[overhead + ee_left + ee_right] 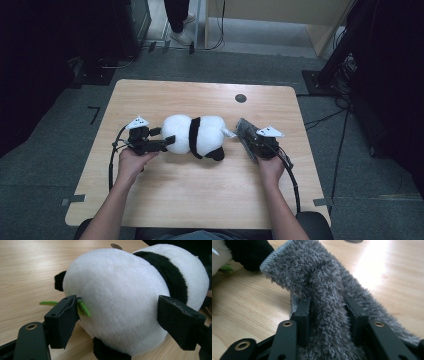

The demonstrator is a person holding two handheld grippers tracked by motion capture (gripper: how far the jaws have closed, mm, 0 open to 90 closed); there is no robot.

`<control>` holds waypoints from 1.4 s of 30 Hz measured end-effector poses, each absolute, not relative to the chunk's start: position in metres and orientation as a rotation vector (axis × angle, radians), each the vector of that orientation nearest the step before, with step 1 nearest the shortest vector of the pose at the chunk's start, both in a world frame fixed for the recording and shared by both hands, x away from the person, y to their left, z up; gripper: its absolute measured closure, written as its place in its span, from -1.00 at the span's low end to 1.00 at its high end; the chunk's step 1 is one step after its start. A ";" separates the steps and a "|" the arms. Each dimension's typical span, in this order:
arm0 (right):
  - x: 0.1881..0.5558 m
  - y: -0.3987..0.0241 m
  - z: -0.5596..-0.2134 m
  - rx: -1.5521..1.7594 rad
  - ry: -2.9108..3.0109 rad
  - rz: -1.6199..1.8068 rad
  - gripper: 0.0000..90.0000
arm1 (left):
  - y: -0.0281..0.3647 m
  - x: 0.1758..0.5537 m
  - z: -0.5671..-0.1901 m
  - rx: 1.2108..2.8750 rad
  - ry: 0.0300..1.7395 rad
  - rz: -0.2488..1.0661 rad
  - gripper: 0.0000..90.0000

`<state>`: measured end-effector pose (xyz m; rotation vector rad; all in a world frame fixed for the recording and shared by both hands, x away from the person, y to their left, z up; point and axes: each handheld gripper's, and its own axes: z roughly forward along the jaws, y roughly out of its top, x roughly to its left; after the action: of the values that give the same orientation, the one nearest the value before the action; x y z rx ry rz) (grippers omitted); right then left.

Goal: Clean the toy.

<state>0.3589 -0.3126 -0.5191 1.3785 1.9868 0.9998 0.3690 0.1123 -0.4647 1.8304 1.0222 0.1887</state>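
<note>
A black-and-white plush panda (195, 135) lies on its side at the middle of the wooden table (200, 195). My left gripper (167, 138) holds the panda's white rounded end, one jaw on each side of it (118, 305). A small green leaf (83, 308) sticks out by the left jaw. Right of the panda lies a grey fuzzy cloth (244, 131) with a pale stitched edge. My right gripper (250, 141) is shut on a raised fold of that cloth (324, 277), its jaws (328, 307) pressing in from both sides. A black panda limb (249, 252) touches the cloth's far end.
A dark round cable grommet (240, 98) sits in the tabletop at the back. Someone's feet (180, 30) stand on the floor beyond the table. Dark stands and cables (340, 70) crowd the floor at the right. Bare wood lies in front of the panda.
</note>
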 end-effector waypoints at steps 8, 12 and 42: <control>0.362 -0.314 -0.521 1.430 2.009 0.983 0.45 | 0.112 0.370 -0.467 1.838 1.030 0.176 -0.63; 0.363 -0.315 -0.521 1.435 2.023 0.994 0.38 | 0.113 0.370 -0.467 1.847 1.030 0.183 -0.63; 0.377 -0.292 -0.420 1.289 2.104 1.136 0.70 | 0.109 0.374 -0.473 1.827 1.017 0.141 -0.79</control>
<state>0.3772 -0.2925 -0.4201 1.2892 2.1041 1.1361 0.3740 0.1085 -0.4728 1.8270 1.0174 0.1414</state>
